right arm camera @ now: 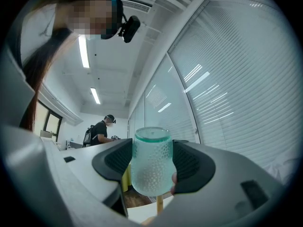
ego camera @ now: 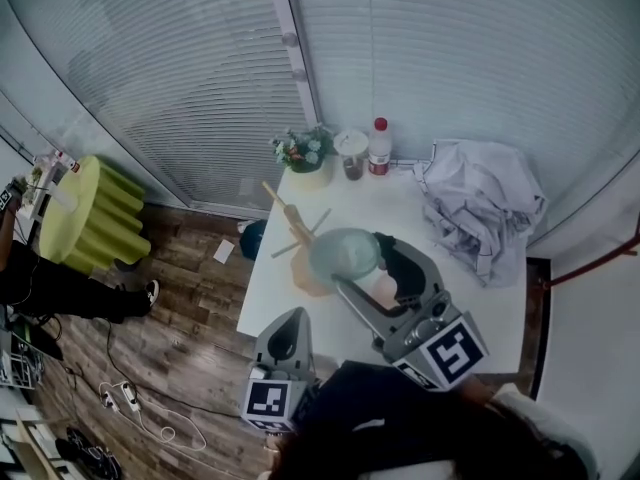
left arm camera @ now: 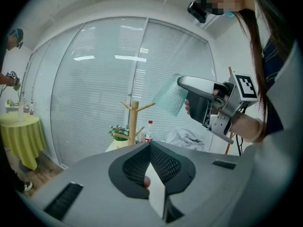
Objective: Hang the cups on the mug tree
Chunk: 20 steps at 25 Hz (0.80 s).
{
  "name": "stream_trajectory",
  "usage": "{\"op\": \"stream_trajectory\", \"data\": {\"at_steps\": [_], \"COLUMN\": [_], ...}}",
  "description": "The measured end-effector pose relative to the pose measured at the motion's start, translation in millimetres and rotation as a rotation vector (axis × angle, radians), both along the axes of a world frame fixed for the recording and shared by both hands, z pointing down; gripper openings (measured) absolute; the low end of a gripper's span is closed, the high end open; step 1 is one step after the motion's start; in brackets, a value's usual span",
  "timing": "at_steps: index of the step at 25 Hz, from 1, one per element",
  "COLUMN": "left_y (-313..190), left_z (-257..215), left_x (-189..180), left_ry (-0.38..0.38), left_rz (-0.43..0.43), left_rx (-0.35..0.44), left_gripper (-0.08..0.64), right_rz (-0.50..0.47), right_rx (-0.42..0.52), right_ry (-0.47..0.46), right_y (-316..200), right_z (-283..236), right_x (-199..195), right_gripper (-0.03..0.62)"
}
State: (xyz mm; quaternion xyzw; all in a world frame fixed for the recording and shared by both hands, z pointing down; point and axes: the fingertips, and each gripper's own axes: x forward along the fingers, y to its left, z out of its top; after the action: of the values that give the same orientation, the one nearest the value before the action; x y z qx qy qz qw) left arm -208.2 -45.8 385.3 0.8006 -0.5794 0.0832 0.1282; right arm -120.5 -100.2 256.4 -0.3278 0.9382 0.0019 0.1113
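Right gripper [right arm camera: 151,163]: jaws part-open and clamped on the sides of the pale teal cup [right arm camera: 151,160], one dark ribbed pad on each flank, rim pointing away from the jaws' base. Dotted relief on the cup wall; handle not visible. From the left gripper view the cup [left arm camera: 171,97] is in the air and tilted, just right of and slightly above the top of the wooden mug tree [left arm camera: 134,122]. Its lower edge is close to the upper right peg; contact cannot be confirmed. In the head view the cup [ego camera: 345,253] overlaps the mug tree [ego camera: 295,230], which stands near the left edge of the white table [ego camera: 480,308]. Left gripper [left arm camera: 149,148]: pad tips together, nothing between them, held low at the near table edge, well apart from the cup. At the far table edge: flower pot [ego camera: 305,158], lidded clear container [ego camera: 351,155], red-capped bottle [ego camera: 379,148]. Crumpled white cloth [ego camera: 480,208] at the right corner. A yellow-green draped round table [ego camera: 95,213] stands on the wood floor to the left.
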Motion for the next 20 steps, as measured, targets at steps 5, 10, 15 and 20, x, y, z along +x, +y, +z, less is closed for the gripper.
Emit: {"op": "stream_trajectory", "data": {"at_steps": [5,10,15,20], "left_y": [-2.9,-3.9,-7.9,-13.3], "left_z": [2.6,8.8,10.4,12.2], "left_x": [0.3,-1.3,-2.2,-2.5], "left_ry": [0.004,0.018,0.018,0.019], "left_rz": [-0.002,-0.007,-0.001,0.005], "left_rx": [0.004,-0.019,-0.028,-0.032], "left_gripper": [0.0,-0.001,-0.002,0.0], "right_rz": [-0.001,0.004,-0.001,0.001], "right_rx": [0.02,0.027,0.039,0.056], "right_ry": [0.022,0.057,0.085,0.125], "right_y": [-2.9,-7.6,-10.3,-13.1], "right_z": [5.2,15.5,21.5,28.9], "right_x": [-5.9,-11.4,-17.3,-23.2], "right_gripper": [0.273,0.273,0.273,0.273]}}
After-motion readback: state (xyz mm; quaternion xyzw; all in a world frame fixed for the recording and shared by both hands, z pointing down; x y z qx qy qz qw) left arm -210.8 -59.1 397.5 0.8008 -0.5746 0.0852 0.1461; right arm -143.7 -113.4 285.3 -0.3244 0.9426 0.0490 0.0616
